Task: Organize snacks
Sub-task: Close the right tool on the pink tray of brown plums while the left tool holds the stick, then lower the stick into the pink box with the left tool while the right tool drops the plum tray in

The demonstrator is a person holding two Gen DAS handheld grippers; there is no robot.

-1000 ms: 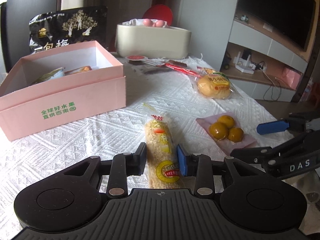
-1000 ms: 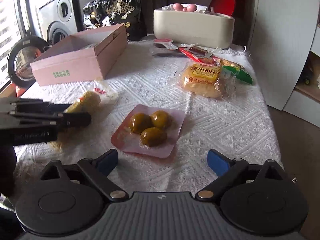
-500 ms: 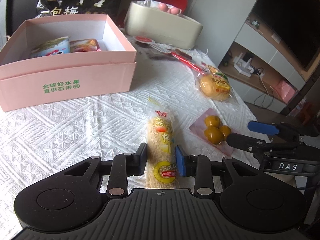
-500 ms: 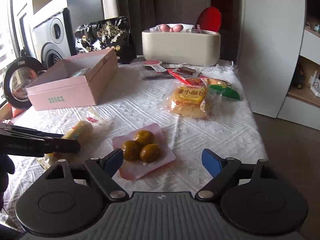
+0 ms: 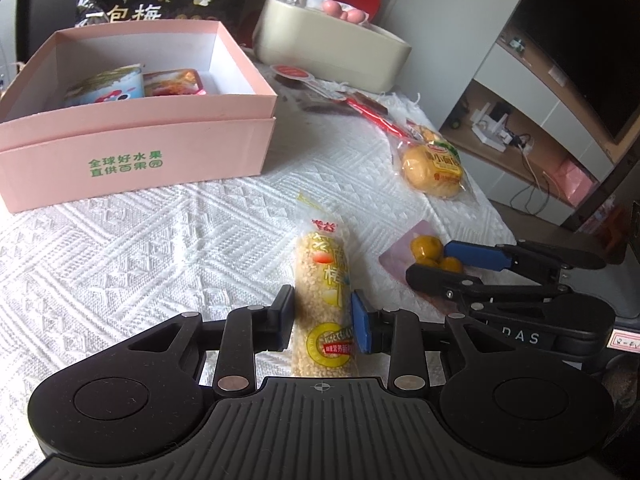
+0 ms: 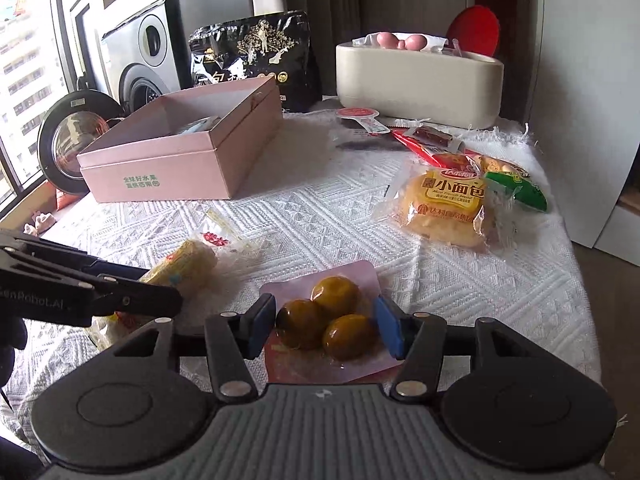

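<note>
a: where's the left claw (image 5: pixel 322 322) right now?

b: low over the desk (image 5: pixel 140 256), its two pads set on either side of the rice cracker roll (image 5: pixel 326 300). the roll lies lengthwise between them, its twisted end pointing away toward the pink box (image 5: pixel 136 160). the pads sit right against the wrapper, narrow, gripping it about halfway along.

a: and the right claw (image 6: pixel 326 330)?

b: it has just been closing, and the pink pack of three yellow balls (image 6: pixel 328 320) sits between its blue pads. the left pad is at the pack's edge, the right pad just beside the far ball. whether the pads actually press on the pack i cannot tell, though they stand close to it.

a: how do the two snacks lie to each other?

b: side by side near the front edge of the desk, the roll to the left of the pack, apart. from the left wrist view the right claw reaches in from the right over the pack.

a: the rest?

b: the pink box is open at the back left with a couple of packets inside. a small bread bag (image 6: pixel 444 208) lies off to the right, near a green wrapper (image 6: pixel 516 190). a cream tub (image 6: pixel 416 80) and a black bag (image 6: pixel 256 56) stand at the back.
</note>
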